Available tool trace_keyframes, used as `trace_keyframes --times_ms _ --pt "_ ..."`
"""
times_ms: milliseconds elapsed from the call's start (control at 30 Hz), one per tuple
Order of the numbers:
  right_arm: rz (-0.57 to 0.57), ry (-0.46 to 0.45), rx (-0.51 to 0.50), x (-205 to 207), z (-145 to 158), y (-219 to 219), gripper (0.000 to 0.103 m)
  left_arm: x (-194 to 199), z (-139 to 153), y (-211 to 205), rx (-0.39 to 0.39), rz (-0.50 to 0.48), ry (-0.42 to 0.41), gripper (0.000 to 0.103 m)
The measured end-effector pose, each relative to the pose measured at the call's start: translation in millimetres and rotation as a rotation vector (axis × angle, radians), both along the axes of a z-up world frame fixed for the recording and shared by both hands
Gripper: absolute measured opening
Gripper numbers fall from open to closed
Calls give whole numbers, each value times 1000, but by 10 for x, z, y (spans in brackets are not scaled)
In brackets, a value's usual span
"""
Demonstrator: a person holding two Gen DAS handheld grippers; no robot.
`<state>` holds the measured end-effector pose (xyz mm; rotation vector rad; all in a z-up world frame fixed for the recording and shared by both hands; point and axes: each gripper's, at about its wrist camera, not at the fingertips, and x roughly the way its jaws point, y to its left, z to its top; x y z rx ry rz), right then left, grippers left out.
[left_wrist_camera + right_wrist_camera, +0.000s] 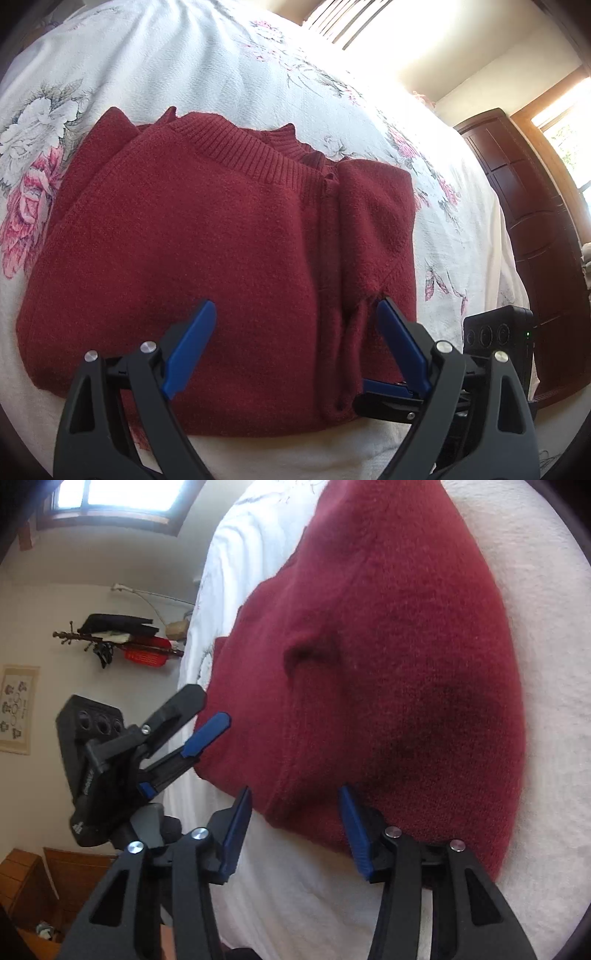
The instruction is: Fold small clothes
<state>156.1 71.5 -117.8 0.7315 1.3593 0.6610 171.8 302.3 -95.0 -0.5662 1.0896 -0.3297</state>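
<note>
Lying folded into a rough rectangle, the dark red knit sweater (pixel 207 236) sits on the bed's floral bedspread (pixel 192 62), ribbed collar (pixel 240 147) on the far side, one sleeve tucked lengthwise over the body. Left gripper (pixel 295 321) hovers over the near hem, jaws spread wide, holding nothing. Right gripper (pixel 293 805) sits at the sweater's corner edge, also wide open and empty, jaws straddling the fold. Judgement: both seem placed to pinch the near edge for another fold. Dark wooden wardrobe (pixel 517 206) stands beyond the bed.
</note>
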Motion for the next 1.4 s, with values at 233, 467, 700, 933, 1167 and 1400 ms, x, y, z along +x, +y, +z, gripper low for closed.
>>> trace_keyframes --times_ms 233,467,700,933,1167,1400 --pt "-158 -132 -79 -42 446 -704 65 480 -34 -362 79 -96 47 88" --pt "-237 -93 -18 18 166 -950 65 764 -229 -574 89 -119 102 88" --pt "-264 -57 2 50 -33 -987 65 885 -238 -679 61 -122 121 88" --pt "-267 -55 0 65 -89 -1043 65 933 -260 -779 -61 -180 144 84" --pt "-273 -51 -9 76 -98 -1027 65 996 -424 -907 -117 -194 196 75" --pt "-286 -38 -17 87 -140 -1044 66 931 -279 -884 -127 -146 137 21"
